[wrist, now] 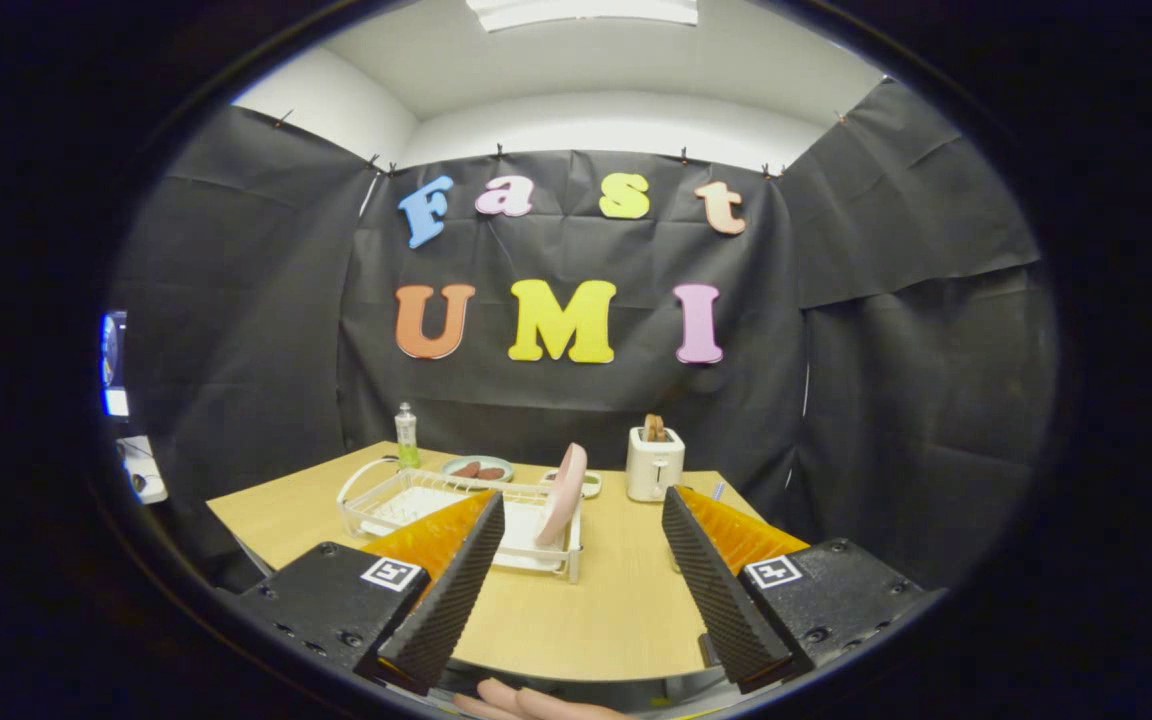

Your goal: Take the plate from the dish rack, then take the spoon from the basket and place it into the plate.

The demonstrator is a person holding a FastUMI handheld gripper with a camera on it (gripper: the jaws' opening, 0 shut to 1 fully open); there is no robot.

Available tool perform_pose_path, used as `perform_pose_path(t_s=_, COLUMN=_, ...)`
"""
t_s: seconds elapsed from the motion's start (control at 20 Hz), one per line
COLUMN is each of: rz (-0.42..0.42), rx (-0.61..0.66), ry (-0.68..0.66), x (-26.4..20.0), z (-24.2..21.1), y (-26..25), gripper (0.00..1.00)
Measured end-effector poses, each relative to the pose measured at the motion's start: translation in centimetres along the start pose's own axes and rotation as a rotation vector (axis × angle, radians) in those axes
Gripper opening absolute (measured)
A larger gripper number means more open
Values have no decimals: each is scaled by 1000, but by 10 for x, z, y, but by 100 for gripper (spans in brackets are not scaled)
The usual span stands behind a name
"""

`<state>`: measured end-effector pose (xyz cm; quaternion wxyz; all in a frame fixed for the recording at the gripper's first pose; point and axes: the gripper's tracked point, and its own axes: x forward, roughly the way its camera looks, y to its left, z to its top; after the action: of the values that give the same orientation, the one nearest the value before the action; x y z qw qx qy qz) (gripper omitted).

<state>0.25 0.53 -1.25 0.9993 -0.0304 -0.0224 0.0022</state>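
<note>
A pink plate (566,492) stands on edge in the right end of a white wire dish rack (416,500) on the wooden table (596,610). My gripper (584,505) is held above the table's near side, open, with nothing between its fingers. The plate lies just ahead of the gap, close to the left finger's tip. The rack runs partly behind the left finger (456,585). A small blue object (718,490) peeks out behind the right finger (711,580); I cannot tell if it is the basket. No spoon can be made out.
A white toaster (654,463) with bread in its slots stands at the back, right of the rack. Behind the rack sit a small dish (477,468) with brown pieces and a clear bottle (406,436) of green liquid. Fingers of a hand (526,702) show below the table's near edge.
</note>
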Motion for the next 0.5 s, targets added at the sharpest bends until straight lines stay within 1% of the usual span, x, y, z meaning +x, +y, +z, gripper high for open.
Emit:
perform_pose_path(t_s=0.2, rz=1, rx=3, ry=13, x=15, z=0, y=1, gripper=100)
perform_pose_path(t_s=0.4, rz=-24, rx=-5, ry=46, x=48, z=6, y=-3, gripper=100)
perform_pose_path(t_s=0.5, rz=-10, rx=-9, ry=72, x=72, z=11, y=1, gripper=100)
